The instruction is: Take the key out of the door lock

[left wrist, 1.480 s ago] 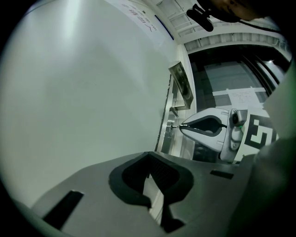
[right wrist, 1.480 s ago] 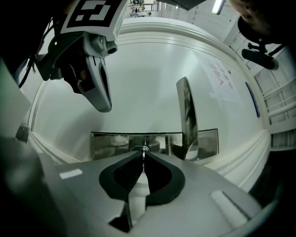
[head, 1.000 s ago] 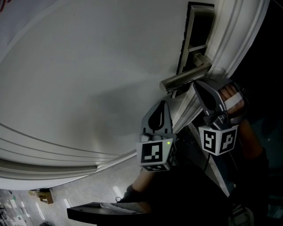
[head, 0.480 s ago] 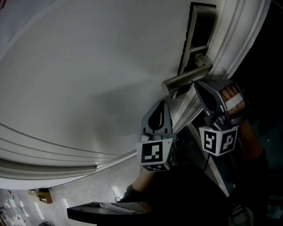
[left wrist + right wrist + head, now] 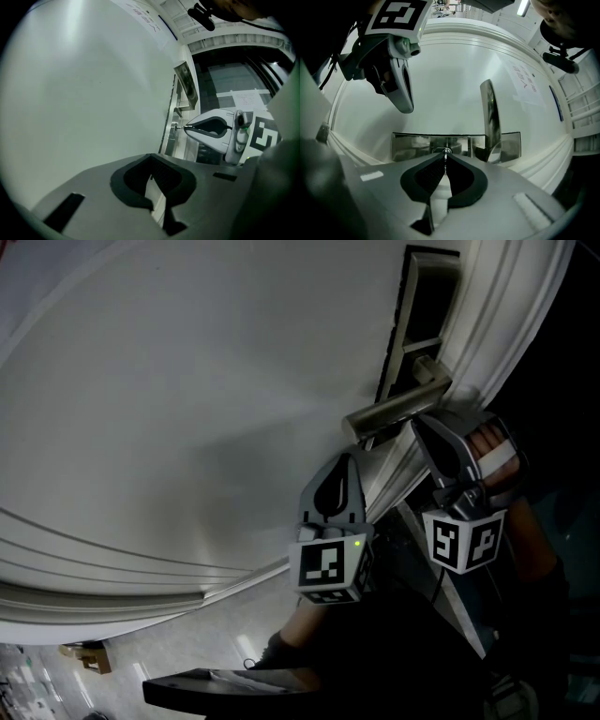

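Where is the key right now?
In the right gripper view, low centre: the key sits in the lock plate, left of the handle, with the right gripper shut on it.

The right gripper, its jaws pressed on the key, points up just under the door handle, while the left gripper, jaws together on nothing, is lower and left of this handle.

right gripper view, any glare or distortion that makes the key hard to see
Right gripper view: wide-angle bowing curves the door and blackens the corners; the shiny lock plate mirrors the surroundings, no harsh glare; the key is a thin, dim sliver at the tips of the shut right hand-held gripper. Head view: dimmer, key not discernible.
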